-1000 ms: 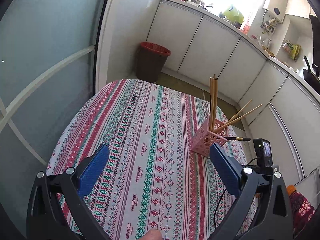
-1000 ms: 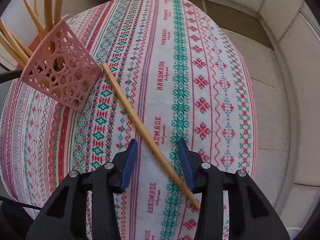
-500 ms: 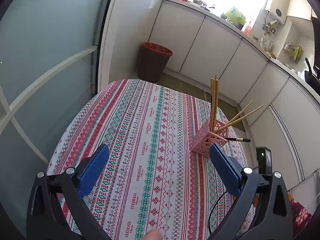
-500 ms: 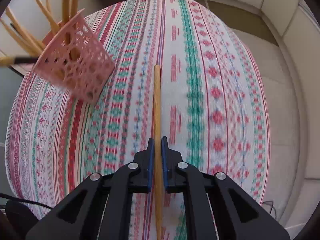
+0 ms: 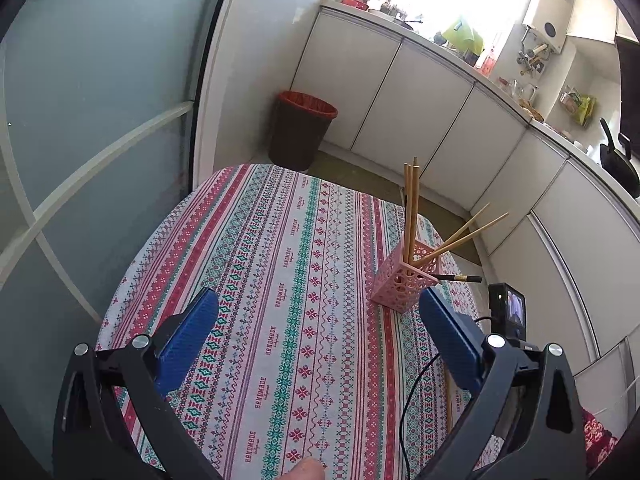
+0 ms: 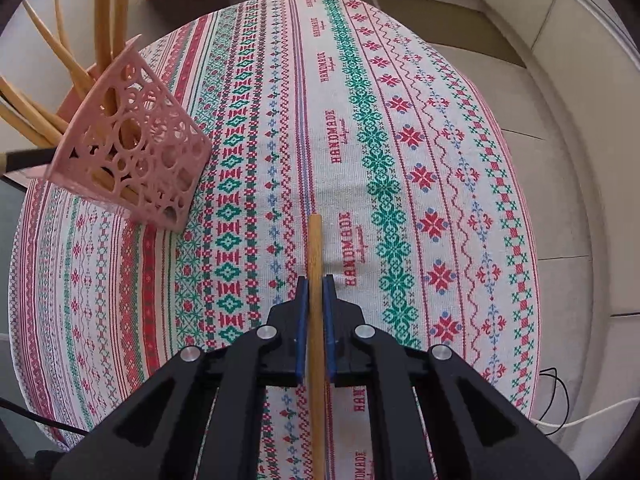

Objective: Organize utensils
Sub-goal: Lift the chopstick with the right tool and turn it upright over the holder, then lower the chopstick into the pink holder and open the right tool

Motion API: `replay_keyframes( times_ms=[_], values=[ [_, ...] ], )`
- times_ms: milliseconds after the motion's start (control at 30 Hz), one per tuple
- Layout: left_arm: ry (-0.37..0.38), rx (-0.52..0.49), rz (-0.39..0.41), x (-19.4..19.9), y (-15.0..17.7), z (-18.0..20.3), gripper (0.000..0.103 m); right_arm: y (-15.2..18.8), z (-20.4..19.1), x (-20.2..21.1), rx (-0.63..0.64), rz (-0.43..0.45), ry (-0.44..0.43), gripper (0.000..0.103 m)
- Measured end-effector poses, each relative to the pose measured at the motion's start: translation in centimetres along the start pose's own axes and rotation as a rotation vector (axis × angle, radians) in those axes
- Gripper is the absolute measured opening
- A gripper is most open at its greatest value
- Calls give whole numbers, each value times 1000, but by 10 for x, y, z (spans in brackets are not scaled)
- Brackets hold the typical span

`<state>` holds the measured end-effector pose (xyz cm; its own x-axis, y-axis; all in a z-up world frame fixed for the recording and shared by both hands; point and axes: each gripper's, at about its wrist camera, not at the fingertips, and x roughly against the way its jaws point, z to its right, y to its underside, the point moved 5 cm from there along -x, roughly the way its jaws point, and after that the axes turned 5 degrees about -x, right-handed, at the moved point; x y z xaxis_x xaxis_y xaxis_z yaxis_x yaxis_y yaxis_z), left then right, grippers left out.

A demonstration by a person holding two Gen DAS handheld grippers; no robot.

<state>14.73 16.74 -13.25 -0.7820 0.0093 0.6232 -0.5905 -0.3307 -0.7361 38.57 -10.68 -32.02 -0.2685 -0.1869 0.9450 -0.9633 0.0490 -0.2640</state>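
One pink holder (image 6: 132, 152) at ten o'clock holds perhaps six chopsticks (image 5: 412, 208); right gripper (image 6: 314, 284) clamps one chopstick (image 6: 315, 248); left gripper (image 5: 320, 320) gapes wide.

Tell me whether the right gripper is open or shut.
Shut. The right gripper has both blue pads pressed against a wooden chopstick, which runs straight between them and sticks out ahead over the tablecloth.
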Motion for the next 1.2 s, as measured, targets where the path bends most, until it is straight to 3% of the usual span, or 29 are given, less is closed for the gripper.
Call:
replay_keyframes(
  times_ms=[167,400,700,767,867,1033,1200],
  values=[
    [21,0,10,8,-1,4,96,46,-19,68,11,200,-13,7],
    [40,-28,42,29,-4,18,96,74,-22,189,70,433,-64,7],
    [39,-30,70,44,-14,21,96,72,-34,299,79,632,-120,7],
    [44,-34,74,45,-16,24,96,65,-40,327,76,696,-153,7],
    [49,-31,76,43,-16,26,96,47,-52,363,60,860,-186,7],
    [47,-14,69,31,-15,20,96,-1,-69,371,-44,1067,-202,7],
    [11,-2,78,10,-17,3,96,-46,-72,323,-234,1133,-194,7]
  ],
)
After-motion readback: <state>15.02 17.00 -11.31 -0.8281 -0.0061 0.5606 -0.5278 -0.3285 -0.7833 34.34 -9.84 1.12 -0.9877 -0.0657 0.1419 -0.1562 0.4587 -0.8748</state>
